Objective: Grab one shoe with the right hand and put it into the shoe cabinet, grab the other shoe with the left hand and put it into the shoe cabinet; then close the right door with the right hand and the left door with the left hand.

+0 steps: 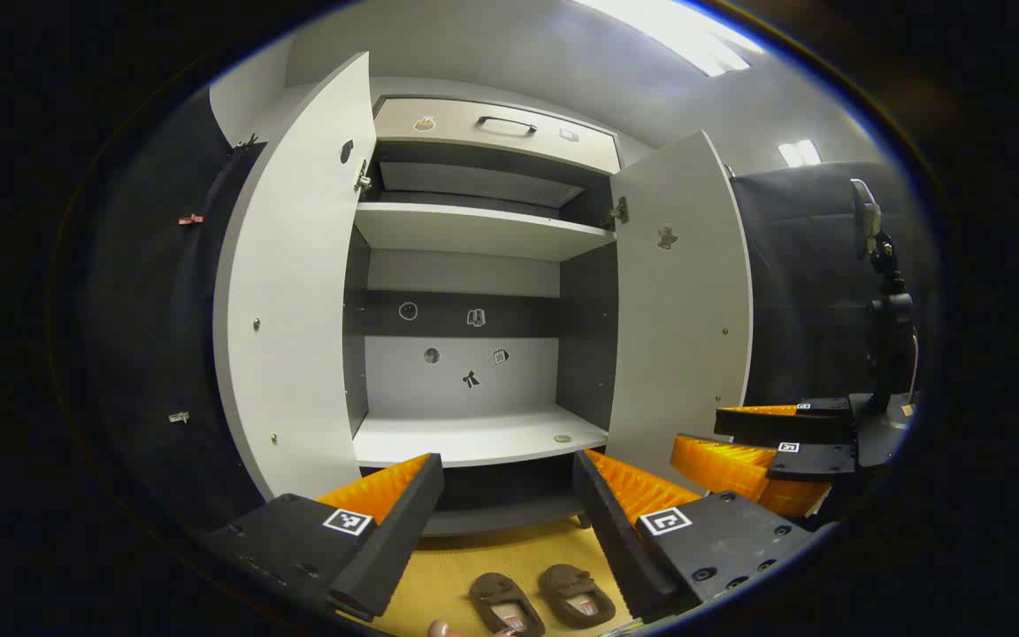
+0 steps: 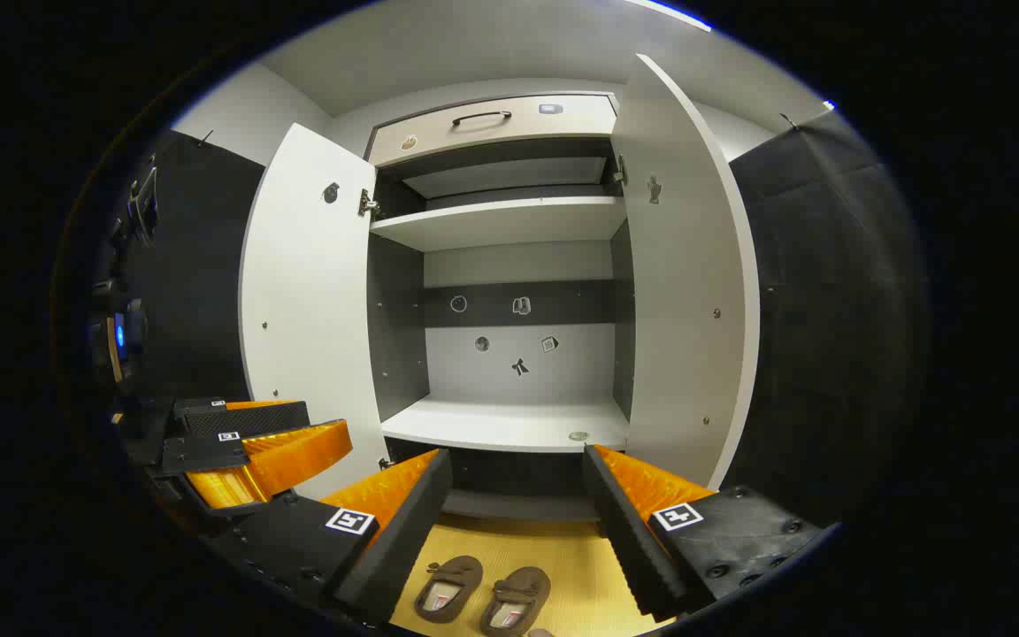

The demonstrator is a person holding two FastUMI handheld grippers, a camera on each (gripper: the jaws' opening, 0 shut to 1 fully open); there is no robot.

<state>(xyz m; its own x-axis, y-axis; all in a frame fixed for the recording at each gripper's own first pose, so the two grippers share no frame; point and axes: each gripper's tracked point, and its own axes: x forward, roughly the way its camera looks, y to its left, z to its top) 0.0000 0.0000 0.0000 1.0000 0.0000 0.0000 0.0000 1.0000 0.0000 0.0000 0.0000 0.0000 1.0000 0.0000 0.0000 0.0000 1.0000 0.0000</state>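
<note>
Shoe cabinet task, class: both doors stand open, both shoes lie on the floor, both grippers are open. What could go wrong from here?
1. The two shoes lie close side by side, so the right gripper, closing on one, may nudge or catch the other.
2. The left gripper hangs close beside it; the two could collide when reaching down.
3. The right door stands wide open near the reach path, and an arm carrying a shoe might knock it.

Two brown shoes lie side by side on the wooden floor before the shoe cabinet. Left door and right door stand open.
</note>
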